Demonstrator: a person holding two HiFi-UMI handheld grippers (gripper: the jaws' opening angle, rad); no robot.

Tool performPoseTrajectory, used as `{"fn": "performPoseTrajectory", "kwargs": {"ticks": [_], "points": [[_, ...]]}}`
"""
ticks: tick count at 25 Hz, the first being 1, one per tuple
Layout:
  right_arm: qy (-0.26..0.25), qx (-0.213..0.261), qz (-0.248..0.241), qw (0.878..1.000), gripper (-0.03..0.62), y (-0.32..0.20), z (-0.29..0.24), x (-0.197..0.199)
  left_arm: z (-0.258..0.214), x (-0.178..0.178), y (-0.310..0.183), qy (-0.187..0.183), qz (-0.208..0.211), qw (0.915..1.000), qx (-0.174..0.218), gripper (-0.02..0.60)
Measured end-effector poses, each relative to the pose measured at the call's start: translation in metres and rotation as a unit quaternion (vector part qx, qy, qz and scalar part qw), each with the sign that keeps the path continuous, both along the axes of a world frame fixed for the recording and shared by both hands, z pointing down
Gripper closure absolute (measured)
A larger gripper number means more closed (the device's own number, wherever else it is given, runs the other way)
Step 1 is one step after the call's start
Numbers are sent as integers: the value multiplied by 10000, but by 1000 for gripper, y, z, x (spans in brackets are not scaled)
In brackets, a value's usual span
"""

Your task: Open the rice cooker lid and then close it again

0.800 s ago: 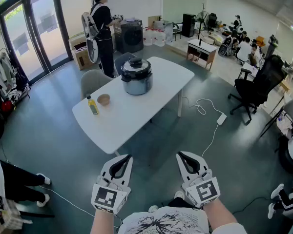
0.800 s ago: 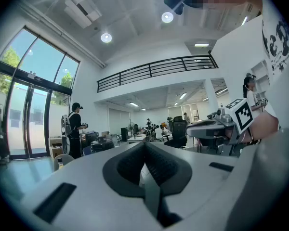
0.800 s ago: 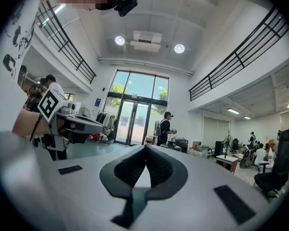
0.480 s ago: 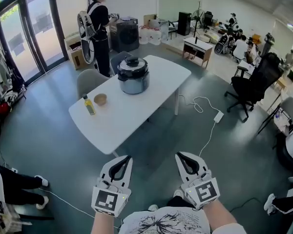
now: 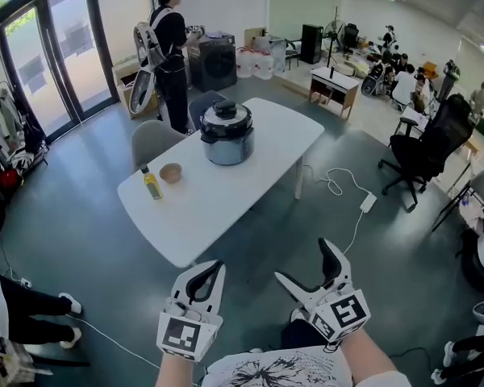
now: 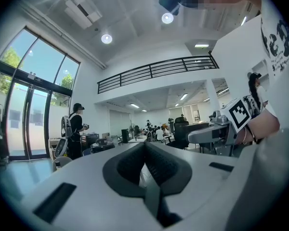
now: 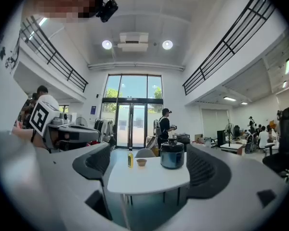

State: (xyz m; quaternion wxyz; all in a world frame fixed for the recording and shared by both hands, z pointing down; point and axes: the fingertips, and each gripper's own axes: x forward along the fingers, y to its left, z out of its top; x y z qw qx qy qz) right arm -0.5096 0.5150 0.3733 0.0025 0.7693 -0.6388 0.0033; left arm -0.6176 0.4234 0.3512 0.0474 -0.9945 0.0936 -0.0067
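The rice cooker (image 5: 227, 132), silver with a black lid that is down, stands on the white table (image 5: 218, 198) well ahead of me. In the right gripper view the rice cooker (image 7: 172, 154) shows on the table (image 7: 149, 178) between the spread jaws, far off. My left gripper (image 5: 209, 268) hangs low at the near left, jaws together and holding nothing. In its own view the left gripper (image 6: 145, 146) shows its pads meeting. My right gripper (image 5: 307, 266) is at the near right, open and empty; the right gripper (image 7: 148, 151) frames the table.
A yellow bottle (image 5: 152, 181) and a small bowl (image 5: 171, 172) sit on the table's left end. Two grey chairs (image 5: 151, 138) stand behind it, with a person wearing a backpack (image 5: 169, 51) beyond. A cable and power strip (image 5: 365, 197) lie on the floor right; a black office chair (image 5: 426, 147) stands further right.
The right gripper's jaws have opened wide; earlier they were together. The left gripper stays shut. Both grippers sit slightly lower in the head view.
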Motion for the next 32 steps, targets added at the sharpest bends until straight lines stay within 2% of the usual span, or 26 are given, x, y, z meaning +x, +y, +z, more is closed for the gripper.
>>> {"fn": "performPoseTrajectory", "kwargs": {"ticks": [1, 6, 9, 11, 15, 19, 22, 26, 32], "points": [[8, 1, -73, 10000, 82, -9, 1, 7, 1, 6, -7, 18, -52, 10000, -6, 568], [132, 1, -482, 9987, 56, -56, 14, 57, 13, 56, -44, 12, -383, 9992, 106, 568], [107, -15, -679, 9976, 43, -80, 20, 133, 16, 126, -65, -25, -589, 9982, 137, 568], [108, -26, -916, 9957, 33, -104, 18, 191, 12, 178, -86, -27, -872, 9960, 170, 568], [118, -93, -1428, 9896, 29, -165, -6, 292, -17, 274, -134, 87, -1285, 9915, 195, 568], [338, -180, -1934, 9804, 29, -214, -16, 384, -32, 368, -169, 229, -1624, 9857, 379, 568], [359, -252, -2225, 9739, 29, -249, -14, 442, -32, 424, -197, 325, -1921, 9802, 351, 568], [251, -441, -2499, 9669, 29, -304, -10, 497, -30, 475, -239, 228, -2186, 9751, 301, 568], [268, -725, -2874, 9547, 29, -391, 13, 534, -15, 508, -318, 126, -2595, 9653, 248, 568]]}}
